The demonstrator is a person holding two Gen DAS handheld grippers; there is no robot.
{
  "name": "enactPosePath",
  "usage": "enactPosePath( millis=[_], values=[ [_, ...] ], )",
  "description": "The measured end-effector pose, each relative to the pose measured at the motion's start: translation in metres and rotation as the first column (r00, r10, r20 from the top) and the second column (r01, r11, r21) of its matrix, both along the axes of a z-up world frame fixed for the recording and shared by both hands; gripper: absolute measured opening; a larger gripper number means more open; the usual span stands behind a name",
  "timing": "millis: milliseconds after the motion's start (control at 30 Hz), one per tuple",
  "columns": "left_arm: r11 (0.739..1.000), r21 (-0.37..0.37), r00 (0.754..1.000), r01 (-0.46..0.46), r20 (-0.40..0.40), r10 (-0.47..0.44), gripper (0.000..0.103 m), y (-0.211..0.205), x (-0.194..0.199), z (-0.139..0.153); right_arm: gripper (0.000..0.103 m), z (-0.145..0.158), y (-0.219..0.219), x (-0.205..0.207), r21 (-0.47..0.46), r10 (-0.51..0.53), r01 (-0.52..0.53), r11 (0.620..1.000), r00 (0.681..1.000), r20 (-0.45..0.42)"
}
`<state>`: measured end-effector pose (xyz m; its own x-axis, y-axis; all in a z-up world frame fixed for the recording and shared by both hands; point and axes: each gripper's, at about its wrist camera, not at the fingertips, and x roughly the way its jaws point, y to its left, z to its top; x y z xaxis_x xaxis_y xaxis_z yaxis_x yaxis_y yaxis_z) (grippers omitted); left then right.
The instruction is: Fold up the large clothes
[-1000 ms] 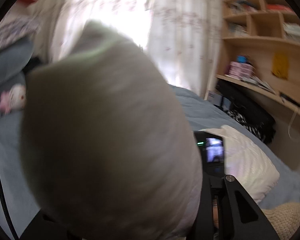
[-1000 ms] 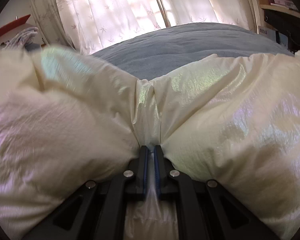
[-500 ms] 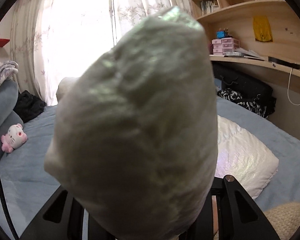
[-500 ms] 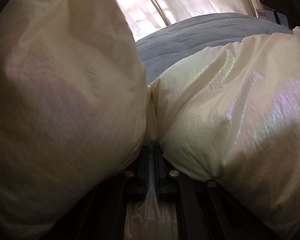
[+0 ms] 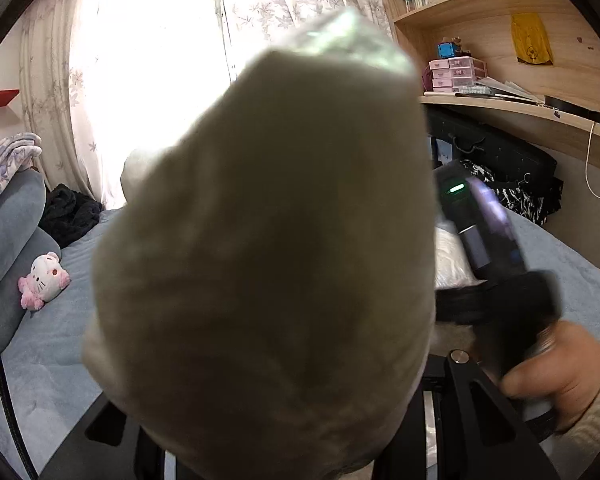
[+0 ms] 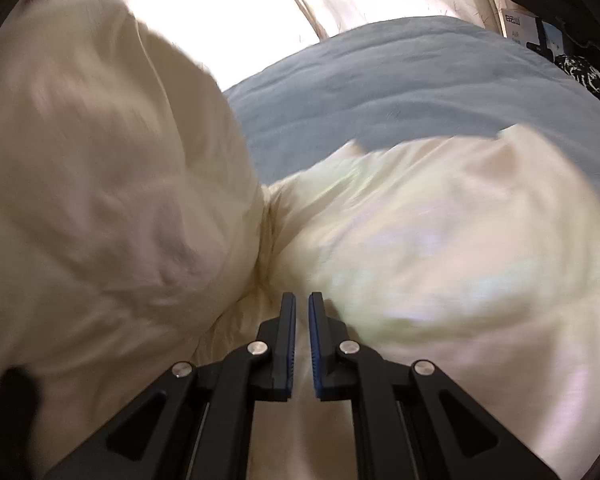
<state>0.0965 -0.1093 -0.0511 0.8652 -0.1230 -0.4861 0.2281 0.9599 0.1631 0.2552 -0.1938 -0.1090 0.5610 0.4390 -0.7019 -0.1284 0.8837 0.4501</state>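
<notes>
The left gripper is clenching a puffy cream jacket; the bundle is rising straight up from between its fingers, long axis pointing away from the tongs toward the curtain, its tip blurred. The right gripper is standing nearly closed, pinching a thin fold of the same jacket, whose padded bulk is swelling to both sides of the fingers and lying ahead of them on the blue bed. Right of the left tongs, a hand is gripping the other tool's handle
</notes>
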Motion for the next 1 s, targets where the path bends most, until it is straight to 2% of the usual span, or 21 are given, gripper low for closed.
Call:
enactPosePath(
  millis=[167, 333, 433, 533, 633, 700, 833, 900, 1000],
  values=[
    [0.998, 0.062, 1.000, 0.019, -0.006, -0.019, 0.033, -0.024, -0.006, 0.000, 0.006, 0.008, -0.051, -0.017, 0.074, -0.093, 0.092, 0.993, 0.996, 0.011],
    [0.988, 0.131, 0.997, 0.079, -0.026, -0.076, 0.033, -0.065, -0.010, -0.011, 0.006, 0.021, -0.117, -0.040, 0.130, -0.260, 0.255, 0.958, 0.965, 0.024],
    [0.972, 0.195, 0.991, 0.131, -0.038, -0.126, 0.033, -0.102, -0.013, -0.025, 0.006, 0.034, -0.155, -0.054, 0.143, -0.340, 0.332, 0.932, 0.940, 0.036],
    [0.938, 0.283, 0.980, 0.198, -0.064, -0.188, 0.033, -0.148, -0.021, -0.047, 0.006, 0.042, -0.178, -0.060, 0.136, -0.393, 0.383, 0.914, 0.918, 0.057],
    [0.879, 0.405, 0.967, 0.253, -0.082, -0.241, 0.034, -0.193, -0.033, -0.077, 0.006, 0.045, -0.202, -0.066, 0.114, -0.430, 0.421, 0.900, 0.901, 0.064],
    [0.828, 0.489, 0.959, 0.273, -0.072, -0.274, 0.038, -0.215, -0.042, -0.102, 0.006, 0.050, -0.215, -0.069, 0.096, -0.447, 0.440, 0.893, 0.892, 0.066],
    [0.763, 0.585, 0.951, 0.273, -0.044, -0.307, 0.039, -0.233, -0.054, -0.132, 0.006, 0.031, -0.237, -0.073, 0.032, -0.458, 0.457, 0.889, 0.889, 0.022],
    [0.749, 0.604, 0.948, 0.273, -0.035, -0.317, 0.041, -0.234, -0.057, -0.139, 0.006, 0.019, -0.245, -0.068, 0.015, -0.461, 0.461, 0.887, 0.887, -0.017],
    [0.754, 0.586, 0.943, 0.296, -0.051, -0.330, 0.048, -0.242, -0.072, -0.136, 0.007, -0.001, -0.255, -0.070, 0.012, -0.454, 0.456, 0.890, 0.888, -0.071]
  ],
)
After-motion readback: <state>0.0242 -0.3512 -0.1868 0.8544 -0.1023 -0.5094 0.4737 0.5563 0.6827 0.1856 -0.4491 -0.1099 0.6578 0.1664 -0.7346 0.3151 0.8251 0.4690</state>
